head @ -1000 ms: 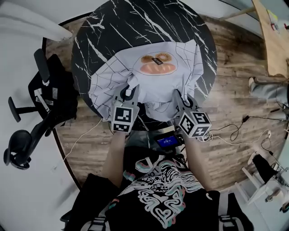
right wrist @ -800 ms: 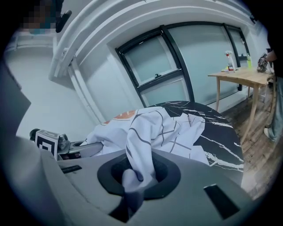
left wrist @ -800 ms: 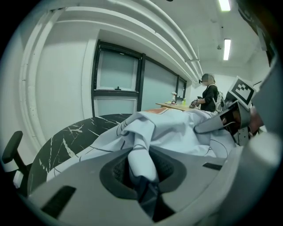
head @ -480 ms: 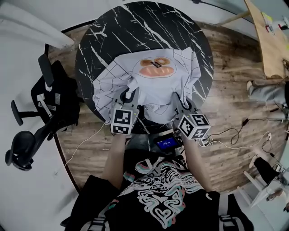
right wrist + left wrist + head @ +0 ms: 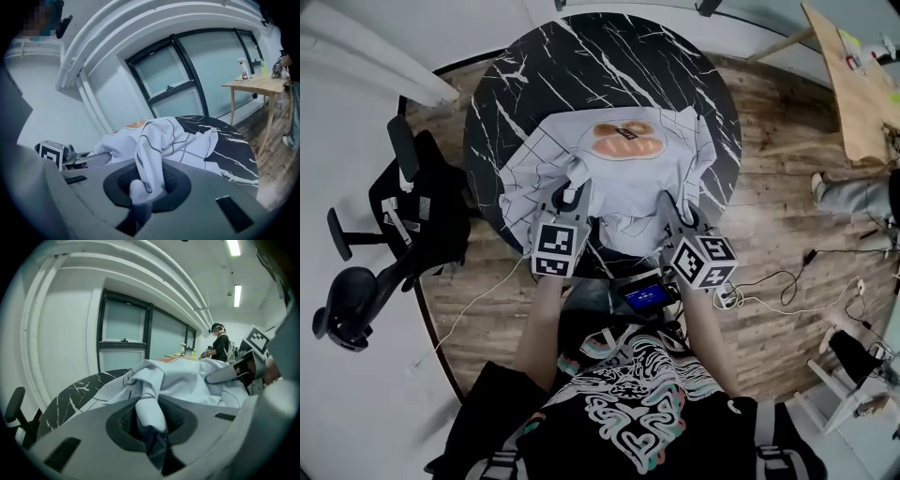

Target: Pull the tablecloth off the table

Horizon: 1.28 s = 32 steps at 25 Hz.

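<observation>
While both tools are clamped on it, the tablecloth (image 5: pixel 628 183) lies bunched on the near half of the round black marble worktop (image 5: pixel 600 56), with its near hem lifted off the surface. The left tool (image 5: pixel 152 427) has its jaws nearly together on a twisted fold of the white, line-patterned cloth. The right tool (image 5: pixel 140 187) is pinched tight on a second fold.

Markings:
- An orange print (image 5: pixel 625 141) on the cloth carries a small dark label, too small to read.
- Each tool bears a cube with black-and-white square markers (image 5: pixel 558 249); these are patterns, not text.
- A small blue screen (image 5: pixel 649 296) glows at the person's waist; its content cannot be read.

Change against one second ago: both tools keep the same hold on the same folds. The cloth looks slightly more drawn in, and its left edge has pulled in from the worktop rim. The office chair (image 5: pixel 394 225) stands as before.
</observation>
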Motion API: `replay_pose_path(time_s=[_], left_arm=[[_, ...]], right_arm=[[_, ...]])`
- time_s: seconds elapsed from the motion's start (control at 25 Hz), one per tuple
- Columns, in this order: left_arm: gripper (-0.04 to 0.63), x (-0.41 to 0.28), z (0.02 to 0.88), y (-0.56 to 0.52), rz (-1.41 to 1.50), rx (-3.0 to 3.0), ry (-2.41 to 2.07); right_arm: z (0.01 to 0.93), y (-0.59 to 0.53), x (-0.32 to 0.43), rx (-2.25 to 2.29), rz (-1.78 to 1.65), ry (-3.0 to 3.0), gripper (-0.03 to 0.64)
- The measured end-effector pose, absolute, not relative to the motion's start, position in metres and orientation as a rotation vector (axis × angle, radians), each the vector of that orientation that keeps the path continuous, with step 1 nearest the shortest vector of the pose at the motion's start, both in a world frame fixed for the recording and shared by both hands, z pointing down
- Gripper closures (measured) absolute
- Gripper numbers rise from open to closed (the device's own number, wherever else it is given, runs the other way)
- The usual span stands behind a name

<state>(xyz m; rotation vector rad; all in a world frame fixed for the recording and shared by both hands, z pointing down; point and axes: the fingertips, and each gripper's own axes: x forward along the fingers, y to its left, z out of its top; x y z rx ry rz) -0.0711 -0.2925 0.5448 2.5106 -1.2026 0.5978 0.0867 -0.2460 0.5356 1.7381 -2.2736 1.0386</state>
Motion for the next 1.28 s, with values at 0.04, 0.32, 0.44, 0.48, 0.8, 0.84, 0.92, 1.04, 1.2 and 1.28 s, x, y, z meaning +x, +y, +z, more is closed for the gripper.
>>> replay_pose_path(time_s=[0.04,0.32,0.44,0.48,0.8,0.84,0.92,1.04,1.2,1.28], left_arm=[[0.541,-0.072,0.543,-0.292,0.595,2.512,-1.202],[0.541,-0.074,0.530,-0.293,0.584,2.536,-1.214],[0.541,-0.075,0.524,-0.293,0.582,2.543,-1.224],[0.541,-0.075,0.523,-0.293,0.581,2.546,-1.225],[0.541,-0.075,0.507,-0.294,0.577,2.567,-1.232],[0.541,-0.076,0.504,-0.294,0.578,2.571,-1.234],[0.541,-0.077,0.500,-0.295,0.574,2.577,-1.239],[0.541,-0.079,0.494,-0.296,0.569,2.584,-1.245],[0.543,-0.080,0.485,-0.297,0.566,2.601,-1.247],[0.543,-0.080,0.481,-0.297,0.568,2.608,-1.247]], right_arm=[[0.533,-0.246,0.086,1.740,1.035,-2.276,0.581],[0.521,-0.248,0.084,1.760,1.019,-2.309,0.581],[0.516,-0.247,0.083,1.770,1.017,-2.320,0.582],[0.514,-0.246,0.083,1.773,1.015,-2.322,0.583],[0.499,-0.245,0.082,1.802,1.006,-2.349,0.583],[0.497,-0.246,0.082,1.803,1.003,-2.354,0.583],[0.493,-0.247,0.081,1.805,0.994,-2.363,0.583],[0.487,-0.248,0.079,1.808,0.985,-2.372,0.583],[0.480,-0.247,0.077,1.815,0.975,-2.385,0.583],[0.477,-0.247,0.076,1.819,0.969,-2.390,0.583]])
